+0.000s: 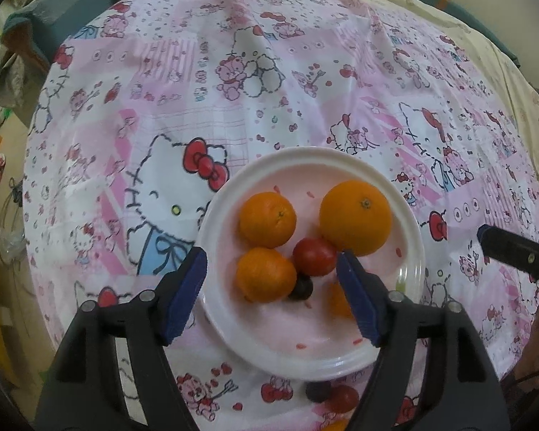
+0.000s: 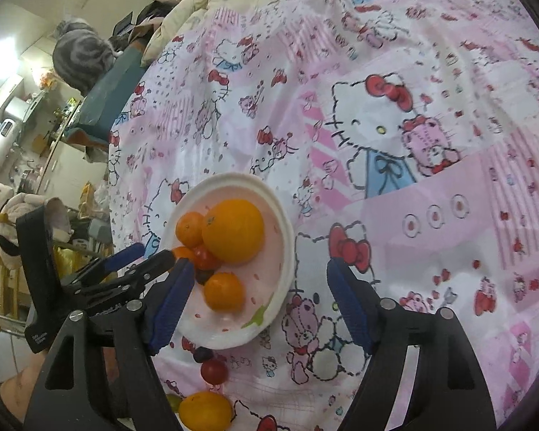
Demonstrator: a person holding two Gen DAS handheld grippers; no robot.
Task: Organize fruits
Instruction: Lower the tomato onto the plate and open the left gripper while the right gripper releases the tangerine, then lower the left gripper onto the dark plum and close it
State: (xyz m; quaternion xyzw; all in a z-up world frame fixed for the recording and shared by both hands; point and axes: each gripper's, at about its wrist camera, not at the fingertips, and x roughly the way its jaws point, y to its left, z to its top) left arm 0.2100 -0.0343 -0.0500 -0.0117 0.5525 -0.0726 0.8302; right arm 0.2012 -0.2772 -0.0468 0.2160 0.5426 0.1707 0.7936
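Observation:
A white plate (image 1: pixel 409 251) sits on the patterned cloth. It holds a large orange (image 1: pixel 355 217), several small mandarins (image 1: pixel 267 219), a red tomato (image 1: pixel 314 255) and a dark grape (image 1: pixel 301 289). My left gripper (image 1: pixel 271 292) is open and empty, hovering over the near part of the plate. My right gripper (image 2: pixel 257 303) is open and empty, just right of the plate (image 2: pixel 284 262). On the cloth near the plate lie a dark grape (image 2: pixel 202 353), a red tomato (image 2: pixel 215 371) and an orange fruit (image 2: pixel 205 411).
A pink cartoon-print cloth (image 1: pixel 233 89) covers the surface, with a cream quilt (image 1: pixel 431 3) at the far edge. A grey tabby cat (image 2: pixel 81 54) sits at the far left of the right wrist view. Room clutter lies beyond the left edge.

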